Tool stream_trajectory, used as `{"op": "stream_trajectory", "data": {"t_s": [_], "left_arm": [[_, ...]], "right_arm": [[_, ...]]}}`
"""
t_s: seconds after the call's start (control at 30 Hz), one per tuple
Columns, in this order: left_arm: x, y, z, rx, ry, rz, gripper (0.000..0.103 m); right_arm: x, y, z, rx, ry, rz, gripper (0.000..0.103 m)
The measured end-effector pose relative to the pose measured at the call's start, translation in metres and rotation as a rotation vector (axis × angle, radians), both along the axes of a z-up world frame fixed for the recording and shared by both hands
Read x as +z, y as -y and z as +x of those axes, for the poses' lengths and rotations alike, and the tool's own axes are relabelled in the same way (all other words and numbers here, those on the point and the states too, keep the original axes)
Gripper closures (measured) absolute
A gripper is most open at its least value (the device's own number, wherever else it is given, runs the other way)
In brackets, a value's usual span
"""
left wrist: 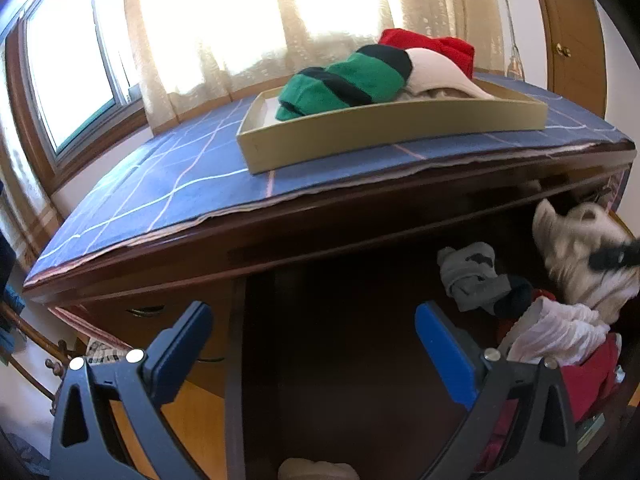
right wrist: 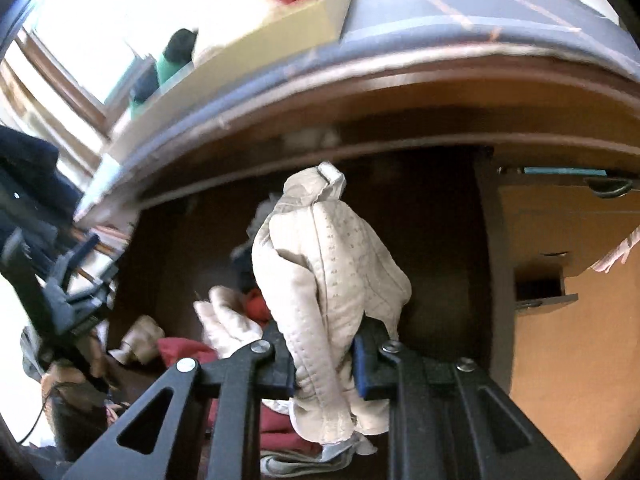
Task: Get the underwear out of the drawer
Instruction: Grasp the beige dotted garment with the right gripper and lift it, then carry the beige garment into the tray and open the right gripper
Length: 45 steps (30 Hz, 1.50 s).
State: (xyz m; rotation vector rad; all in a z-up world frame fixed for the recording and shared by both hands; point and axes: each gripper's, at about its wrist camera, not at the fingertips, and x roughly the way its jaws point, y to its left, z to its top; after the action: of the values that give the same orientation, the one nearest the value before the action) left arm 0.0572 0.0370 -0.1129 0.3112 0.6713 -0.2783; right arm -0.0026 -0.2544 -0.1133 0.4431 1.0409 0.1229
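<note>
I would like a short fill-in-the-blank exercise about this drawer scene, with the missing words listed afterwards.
1. The right tongs are shut on a ____ garment.
2. The left tongs are ____ and hold nothing.
3. The tray rests on a ____ cloth.
4. The striped garment in the tray is green and ____.

Missing words: cream; open; blue; black

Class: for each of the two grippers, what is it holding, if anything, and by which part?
The right gripper clamps the cream underwear near its lower end. The left gripper holds nothing.
</note>
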Motion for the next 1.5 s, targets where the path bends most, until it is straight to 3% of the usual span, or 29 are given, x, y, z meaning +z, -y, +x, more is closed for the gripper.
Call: {"op": "stream_trajectory", "data": {"t_s": [0.23, 0.5, 0.77, 1.07, 1.23, 1.43, 1.5], "left_arm": [[-0.001, 0.001, 0.002, -0.003, -0.011, 0.001, 0.000], [-0.001, 0.000, 0.002, 0.002, -0.010, 0.000, 0.000], [-0.001, 0.000, 0.000, -0.003, -0.003, -0.004, 0.000], [0.002, 0.001, -0.005, -0.022, 0.012, -0.006, 0.000], [0.001, 0.003, -0.002, -0.018, 0.002, 0.004, 0.000], [0.001, 0.004, -0.002, -0.017, 0.003, 0.002, 0.000], [0.001, 0.003, -0.001, -0.018, 0.000, -0.001, 0.000]], "right_arm": [[0.042, 0.013, -0.009, -0.027, 0.150, 0.052, 0.081], [0.055, 0.005, -0.007, -0.047, 0.197, 0.128, 0.081], [0.076, -0.004, -0.012, -0.046, 0.260, 0.114, 0.082], [0.159, -0.005, -0.004, -0.018, 0.450, 0.097, 0.082], [0.199, -0.012, 0.034, 0.010, 0.533, 0.101, 0.082], [0.215, -0.026, 0.118, 0.042, 0.506, 0.250, 0.082], [0.220, -0.035, 0.145, 0.052, 0.507, 0.240, 0.082]]}}
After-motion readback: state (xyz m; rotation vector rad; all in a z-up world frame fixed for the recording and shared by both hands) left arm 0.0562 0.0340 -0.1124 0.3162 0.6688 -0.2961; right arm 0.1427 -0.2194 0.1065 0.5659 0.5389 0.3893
